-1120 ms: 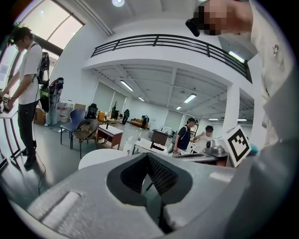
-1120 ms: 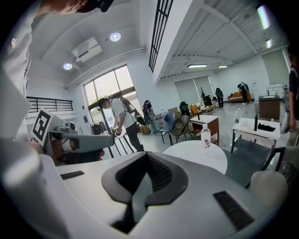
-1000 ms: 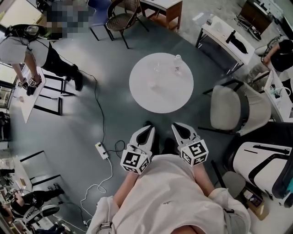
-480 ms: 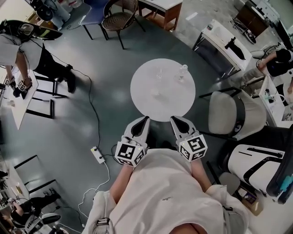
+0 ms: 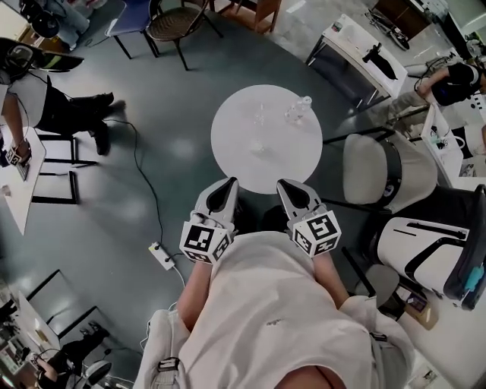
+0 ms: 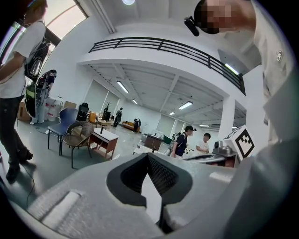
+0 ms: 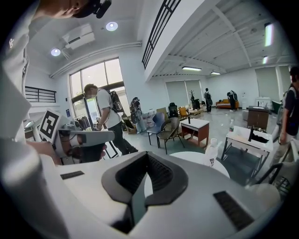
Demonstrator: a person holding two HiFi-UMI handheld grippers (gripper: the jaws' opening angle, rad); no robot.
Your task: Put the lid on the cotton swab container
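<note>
A round white table (image 5: pixel 266 163) stands ahead of me. Near its far side stand a small clear container (image 5: pixel 260 115) and a clear bottle (image 5: pixel 298 110). A faint small item (image 5: pixel 257 147) lies near the middle, too small to tell what it is. My left gripper (image 5: pixel 230 182) and right gripper (image 5: pixel 282 183) are held side by side at the table's near edge, both shut and empty. In the left gripper view the left gripper (image 6: pixel 148 155) points into the room. Past the right gripper (image 7: pixel 147 153) in its own view are the table (image 7: pixel 187 158) and the bottle (image 7: pixel 212 153).
A beige chair (image 5: pixel 383 178) stands right of the table. A power strip (image 5: pixel 162 254) with a cable lies on the floor at the left. A person (image 5: pixel 45 99) stands far left by a white table (image 5: pixel 15 190). A brown chair (image 5: pixel 167 23) and a desk (image 5: pixel 349 45) stand beyond.
I have stepped closer to the round table, and both grippers have come forward to its near edge. Both stay shut. The person at the left has shifted.
</note>
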